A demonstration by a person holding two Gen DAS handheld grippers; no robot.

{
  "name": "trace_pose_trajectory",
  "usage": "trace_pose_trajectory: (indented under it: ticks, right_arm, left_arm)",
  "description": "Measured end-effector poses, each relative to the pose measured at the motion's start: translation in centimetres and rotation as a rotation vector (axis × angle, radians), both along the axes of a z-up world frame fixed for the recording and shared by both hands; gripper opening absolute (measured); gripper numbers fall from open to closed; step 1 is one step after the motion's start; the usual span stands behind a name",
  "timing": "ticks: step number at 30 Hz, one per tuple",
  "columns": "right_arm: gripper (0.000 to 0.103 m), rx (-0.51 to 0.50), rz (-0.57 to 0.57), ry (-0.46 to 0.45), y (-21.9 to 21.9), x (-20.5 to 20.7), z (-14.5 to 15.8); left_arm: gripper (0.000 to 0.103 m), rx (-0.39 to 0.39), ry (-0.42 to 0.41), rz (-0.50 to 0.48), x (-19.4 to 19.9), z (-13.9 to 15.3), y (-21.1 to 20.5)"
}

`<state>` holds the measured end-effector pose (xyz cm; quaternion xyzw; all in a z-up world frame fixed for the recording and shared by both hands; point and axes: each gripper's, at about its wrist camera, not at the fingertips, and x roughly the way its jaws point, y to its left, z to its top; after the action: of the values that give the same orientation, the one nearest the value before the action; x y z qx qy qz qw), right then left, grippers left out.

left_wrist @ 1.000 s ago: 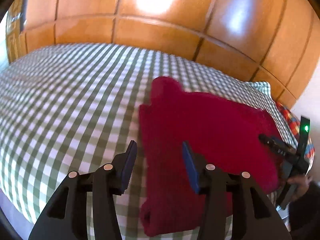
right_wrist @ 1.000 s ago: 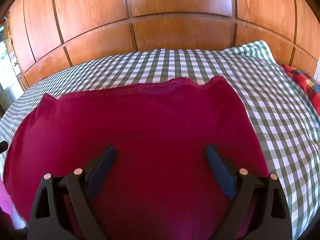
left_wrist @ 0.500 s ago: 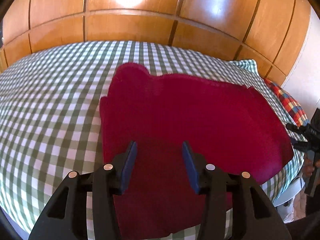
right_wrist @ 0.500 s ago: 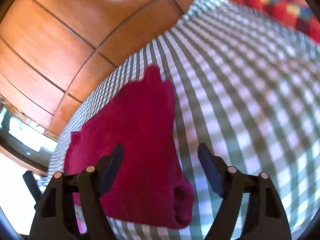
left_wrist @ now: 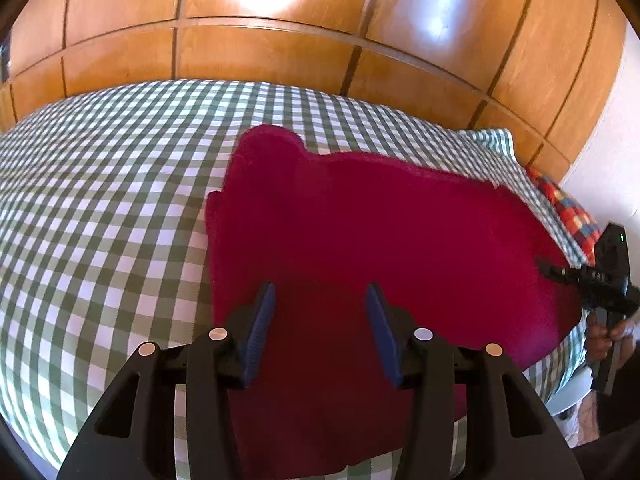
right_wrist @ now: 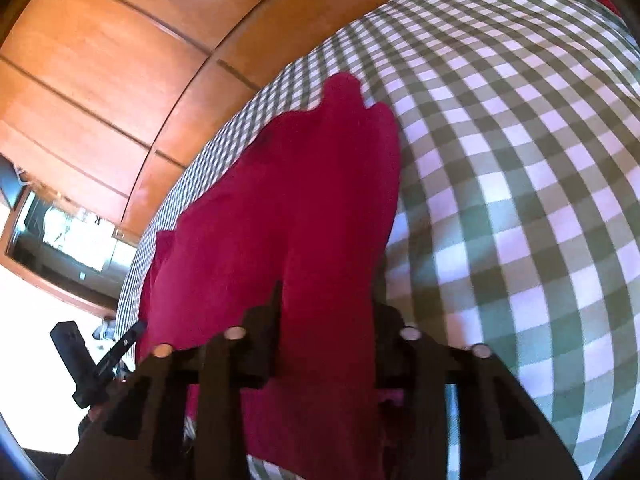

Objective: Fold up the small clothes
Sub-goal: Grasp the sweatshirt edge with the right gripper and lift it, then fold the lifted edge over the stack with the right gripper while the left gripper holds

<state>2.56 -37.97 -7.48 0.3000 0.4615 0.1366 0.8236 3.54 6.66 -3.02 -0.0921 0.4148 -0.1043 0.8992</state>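
A dark red garment [left_wrist: 360, 240] lies folded on a green-and-white checked bed [left_wrist: 100, 220]. My left gripper [left_wrist: 320, 312] is open and empty, hovering over the garment's near left part. My right gripper [right_wrist: 326, 312] is at the garment's right edge [right_wrist: 328, 220], its fingers closed around a thick fold of the red cloth that passes between them. In the left wrist view the right gripper [left_wrist: 560, 272] shows at the garment's far right edge, held by a hand.
A wooden panelled wall [left_wrist: 280, 40] stands behind the bed. A red patterned pillow [left_wrist: 568, 212] lies at the bed's right end. A window [right_wrist: 68, 240] shows at the left in the right wrist view.
The right gripper has swung to the garment's right edge, come down and closed around the fold. The left gripper has shifted right over the garment and stayed open.
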Motion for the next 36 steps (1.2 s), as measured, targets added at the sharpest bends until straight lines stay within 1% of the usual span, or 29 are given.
trace_pose_trajectory:
  ticks: [1,2,3,5,7,9,11,15,20,21,23,24,25,26,28,31,33,34,35,36]
  right_arm:
    - [0.03,0.002,0.007,-0.002,0.4,0.0,0.2]
    - [0.029,0.004,0.008,-0.003,0.6,0.1,0.4]
    - [0.028,0.007,0.008,-0.005,0.9,0.2,0.7]
    - [0.027,0.021,0.019,-0.021,1.7,0.4,1.7]
    - [0.027,0.036,0.039,-0.05,2.8,0.8,3.5]
    - [0.026,0.03,0.059,-0.07,4.3,1.0,5.1]
    - [0.026,0.025,0.087,-0.091,6.1,1.2,6.7]
    - [0.025,0.027,0.154,-0.122,10.2,1.6,9.3]
    - [0.025,0.008,0.266,-0.161,17.5,3.2,12.0]
    - [0.025,0.001,0.296,-0.173,19.6,3.8,12.6]
    - [0.024,0.0,0.339,-0.183,22.5,4.5,13.0]
    - [0.024,-0.007,0.363,-0.189,24.0,4.8,13.2]
    - [0.024,-0.018,0.393,-0.185,26.2,5.5,13.1]
    - [0.024,-0.029,0.409,-0.175,27.5,5.8,12.8]
    - [0.024,-0.074,0.447,-0.139,31.1,6.9,11.3]
    - [0.024,-0.114,0.484,-0.068,34.3,7.4,8.5]
    - [0.024,-0.138,0.521,-0.04,36.0,7.3,7.1]
    - [0.025,-0.164,0.547,-0.03,37.1,7.0,6.2]
    - [0.026,-0.179,0.562,-0.03,37.4,6.5,5.9]
    - [0.027,-0.194,0.58,-0.032,38.0,6.1,5.5]
  left_arm:
    - [0.041,-0.012,-0.013,0.005,-0.2,0.3,0.2]
    - [0.04,-0.022,-0.021,0.001,-0.3,0.6,0.4]
    - [0.04,-0.037,-0.03,-0.017,-0.5,0.9,0.4]
    - [0.04,-0.034,-0.03,-0.047,-0.7,0.9,0.3]
    - [0.04,-0.02,-0.013,-0.071,-0.6,0.5,0.1]
    - [0.04,-0.015,0.008,-0.074,-0.5,-0.1,0.1]
    - [0.04,-0.043,0.019,-0.076,-0.4,-0.6,0.4]
    - [0.04,-0.095,0.033,-0.086,-0.3,-0.8,1.1]
    - [0.04,-0.166,0.044,-0.097,-0.2,-1.4,2.1]
    - [0.04,-0.176,0.046,-0.098,-0.2,-1.4,2.2]
    - [0.04,-0.202,0.051,-0.098,-0.1,-1.7,2.5]
    - [0.04,-0.212,0.051,-0.099,-0.2,-1.7,2.7]
    - [0.04,-0.219,0.051,-0.098,-0.3,-1.7,2.7]
    - [0.04,-0.23,0.053,-0.097,-0.3,-1.8,2.8]
    - [0.04,-0.247,0.057,-0.094,-0.4,-1.9,3.0]
    - [0.04,-0.297,0.073,-0.082,-0.6,-1.7,4.0]
    - [0.04,-0.349,0.087,-0.065,-0.9,-1.5,5.3]
    - [0.04,-0.394,0.096,-0.05,-1.2,-1.4,6.4]
    - [0.04,-0.429,0.099,-0.035,-1.5,-1.3,7.5]
    - [0.04,-0.447,0.098,-0.018,-1.8,-1.2,8.3]
